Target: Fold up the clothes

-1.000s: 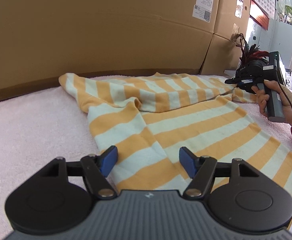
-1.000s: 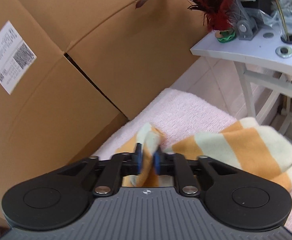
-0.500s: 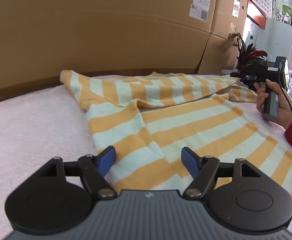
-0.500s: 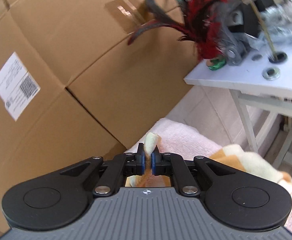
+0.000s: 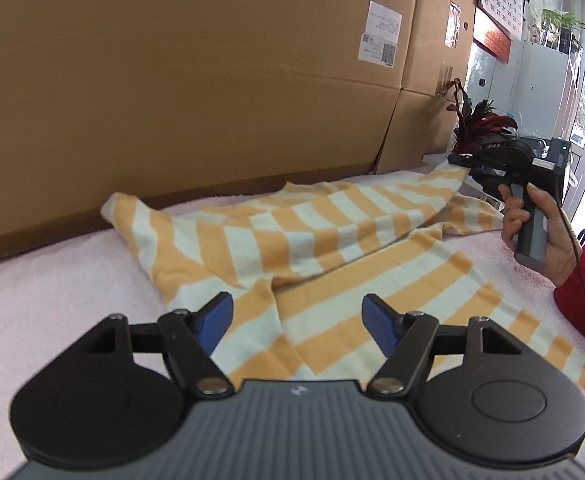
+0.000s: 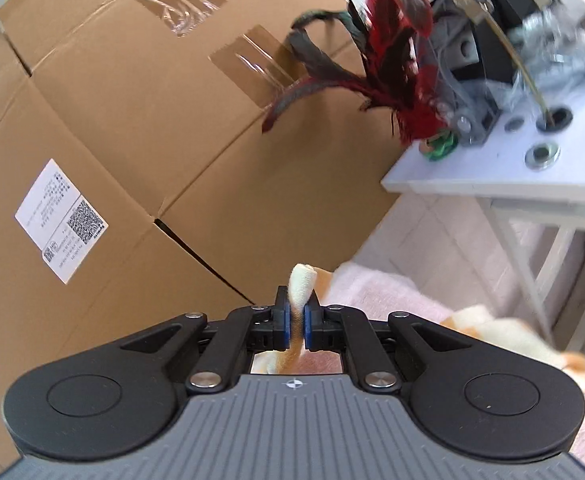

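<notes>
Left gripper: the black two-finger gripper with blue pads hovers over the near edge of the cloth, jaws standing wide apart with nothing between them.
Garment: an orange-and-cream striped knitted garment lies spread on the pink terry-cloth surface, one part folded across the rest, its far corner lifted off the surface.
Right gripper: the second black two-finger gripper has its blue pads clamped on a cream edge of the striped garment, which sticks up between them; seen from the left wrist, it holds that corner at the far right.
Hand: a person's hand, red sleeve at the wrist, grips the grey handle.
Backdrop: large brown cardboard boxes with white printed labels line the far edge; red-and-black feathers stand on a white side table.
</notes>
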